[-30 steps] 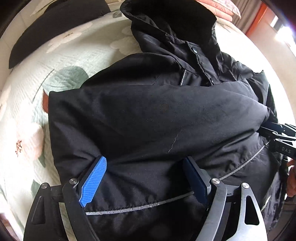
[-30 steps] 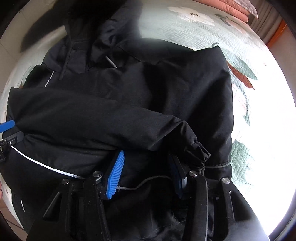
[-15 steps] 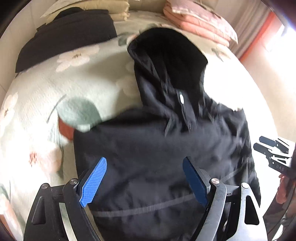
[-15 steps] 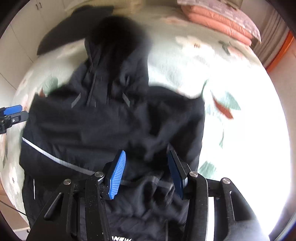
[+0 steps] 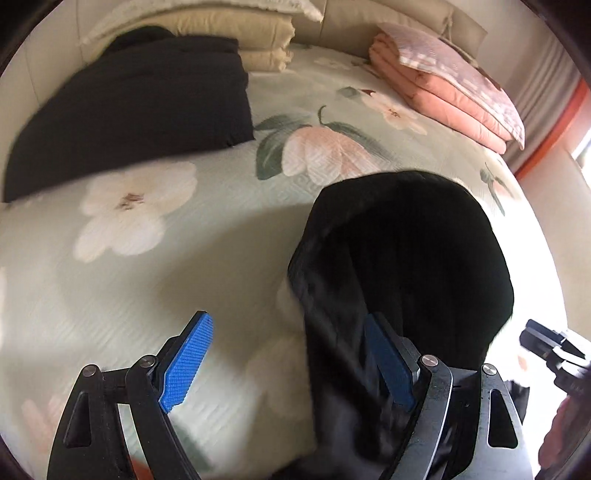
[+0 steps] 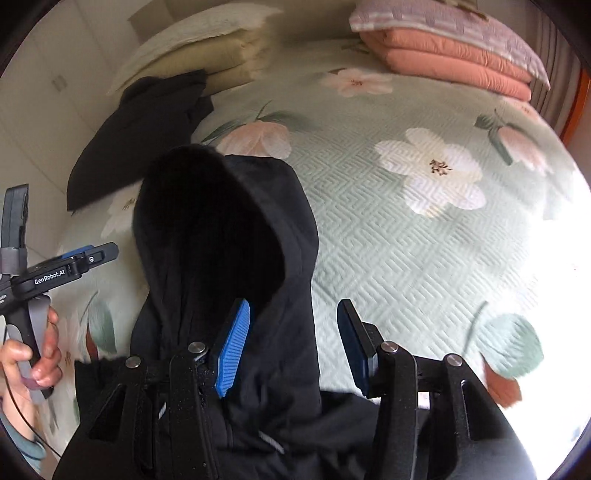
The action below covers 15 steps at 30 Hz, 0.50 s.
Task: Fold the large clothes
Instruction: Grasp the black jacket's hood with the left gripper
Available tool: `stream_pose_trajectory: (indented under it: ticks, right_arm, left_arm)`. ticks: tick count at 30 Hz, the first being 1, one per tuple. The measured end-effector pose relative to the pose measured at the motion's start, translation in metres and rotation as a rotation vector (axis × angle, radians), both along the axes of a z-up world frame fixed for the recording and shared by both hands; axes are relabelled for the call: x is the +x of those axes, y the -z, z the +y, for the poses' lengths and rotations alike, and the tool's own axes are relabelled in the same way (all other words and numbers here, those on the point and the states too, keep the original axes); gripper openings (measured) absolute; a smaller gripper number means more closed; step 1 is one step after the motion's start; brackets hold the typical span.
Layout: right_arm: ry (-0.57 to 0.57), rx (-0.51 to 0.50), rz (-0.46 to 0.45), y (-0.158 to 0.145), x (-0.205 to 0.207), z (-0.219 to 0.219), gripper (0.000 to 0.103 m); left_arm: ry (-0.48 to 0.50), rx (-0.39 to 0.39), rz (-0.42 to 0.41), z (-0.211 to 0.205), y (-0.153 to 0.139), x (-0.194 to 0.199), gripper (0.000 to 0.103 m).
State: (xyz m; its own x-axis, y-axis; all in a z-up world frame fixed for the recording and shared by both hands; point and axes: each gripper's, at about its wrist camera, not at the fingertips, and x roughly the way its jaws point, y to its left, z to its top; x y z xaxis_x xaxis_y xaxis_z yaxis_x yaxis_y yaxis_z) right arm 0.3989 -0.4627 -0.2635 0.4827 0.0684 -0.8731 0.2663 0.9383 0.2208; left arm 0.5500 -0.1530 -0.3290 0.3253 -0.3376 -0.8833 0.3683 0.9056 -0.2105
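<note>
A black hooded jacket lies on the floral bedspread, its hood pointing toward the headboard; the hood also shows in the right wrist view. My left gripper is open and empty, hovering above the hood's left edge, its right finger over the fabric. My right gripper is open and empty above the hood's right edge. The left gripper also shows at the left of the right wrist view, and the right one at the right edge of the left wrist view.
A folded black garment lies at the back left of the bed. Cream pillows and a folded pink quilt lie by the headboard. A hand holds the left gripper's handle.
Both grippers have moved forward from the jacket's folded body up to its hood. The view has risen, so the jacket's body has dropped out of sight. Both stay open.
</note>
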Motion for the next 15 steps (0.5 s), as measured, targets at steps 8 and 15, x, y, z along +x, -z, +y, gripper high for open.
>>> stream_pose_trajectory:
  ticks: [8, 15]
  right_arm:
    - [0.017, -0.039, 0.071, 0.056, 0.046, -0.006, 0.038]
    - [0.033, -0.050, 0.080, 0.078, 0.030, -0.026, 0.027]
  left_arm:
    - [0.027, -0.028, 0.101, -0.025, 0.045, 0.042, 0.006]
    - [0.041, -0.068, 0.056, 0.032, 0.037, 0.014, 0.010]
